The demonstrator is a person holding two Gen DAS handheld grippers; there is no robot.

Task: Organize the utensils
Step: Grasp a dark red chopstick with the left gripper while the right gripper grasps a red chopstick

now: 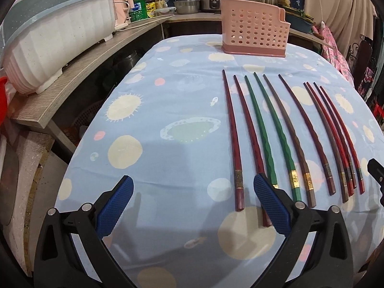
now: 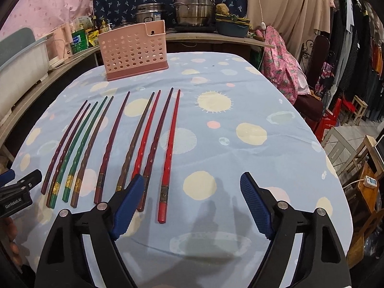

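Several chopsticks lie side by side on the blue patterned tablecloth [image 1: 168, 91], thick ends towards me: dark red, green [image 1: 266, 129], brown and bright red ones. A pink perforated utensil holder [image 1: 254, 28] [image 2: 134, 50] stands upright at the table's far end. My left gripper [image 1: 194, 180] is open low over the cloth; the leftmost dark red chopstick [image 1: 234, 144] lies between its fingers, untouched, and its neighbour runs under the right finger [image 1: 268, 196]. My right gripper [image 2: 192, 177] is open too, with the rightmost bright red chopstick [image 2: 169, 158] lying free between its fingers.
A white dish rack with a blue rim [image 1: 60, 48] sits on a wooden shelf [image 1: 79, 72] left of the table. Steel pots [image 2: 192, 4] and bottles stand on the counter behind. A chair draped in pink cloth [image 2: 283, 67] is at the right, with hanging clothes beyond.
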